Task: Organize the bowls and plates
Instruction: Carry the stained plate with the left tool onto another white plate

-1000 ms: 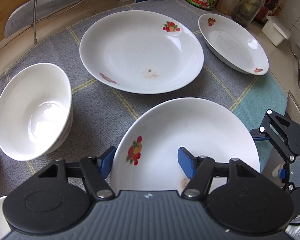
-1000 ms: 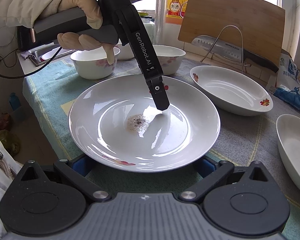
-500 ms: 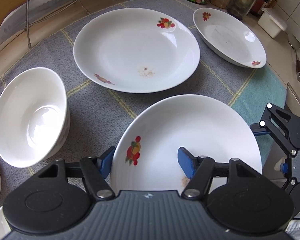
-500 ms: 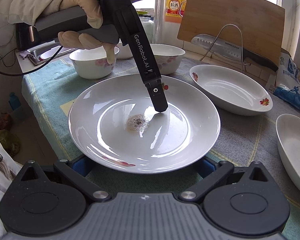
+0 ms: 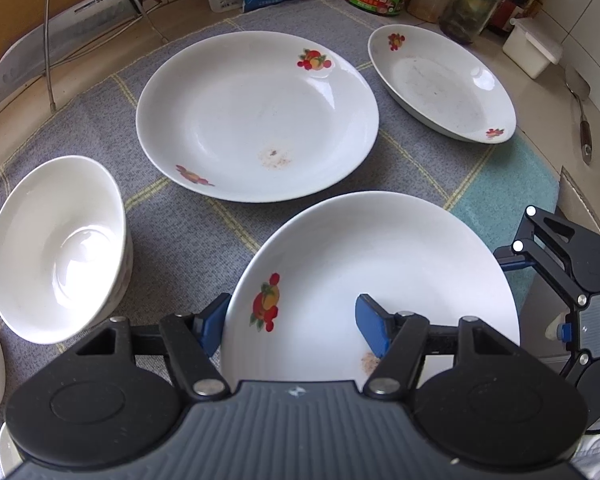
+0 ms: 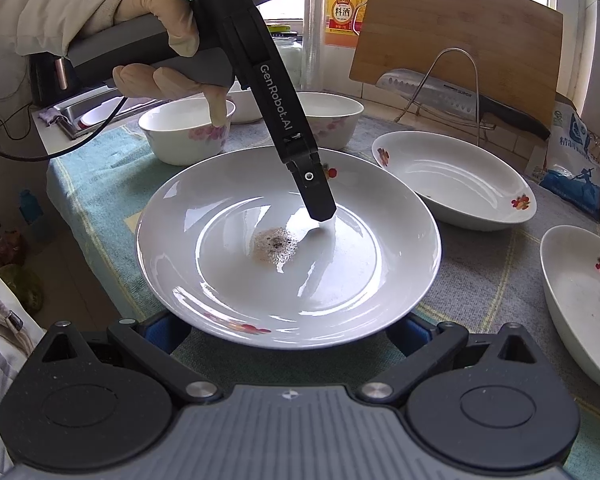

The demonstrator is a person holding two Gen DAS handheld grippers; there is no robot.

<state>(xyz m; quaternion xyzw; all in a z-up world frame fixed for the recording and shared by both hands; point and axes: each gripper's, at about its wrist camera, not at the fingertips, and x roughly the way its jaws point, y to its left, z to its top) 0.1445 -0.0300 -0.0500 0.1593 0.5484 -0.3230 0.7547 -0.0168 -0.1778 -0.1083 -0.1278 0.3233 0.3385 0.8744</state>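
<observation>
Starting on your left: the left gripper point(image 5: 292, 320) straddles the near rim of the front plate point(image 5: 380, 264), one blue pad outside the edge, the other over the inner slope by the fruit print. The jaws are part open with the rim between them; whether the pads actually bite I cannot tell. From the right wrist view that same gripper point(image 6: 320, 210) comes down steeply onto the far side of the plate point(image 6: 288, 240), its tip down at the inner slope just beyond the brown smear in the well.

Moving right: your right gripper point(image 6: 288, 332) faces the plate from the opposite side, jaws spread wide, blue pads tucked under the near rim on either side. So the plate lies between your two tools, both at its edge.

The middle plate point(image 5: 256, 116) sits straight ahead of the left jaws on the table point(image 5: 188, 232), the likely stacking spot. A bowl point(image 5: 56, 248) stands to the left, an oval dish point(image 5: 440, 84) far right.
</observation>
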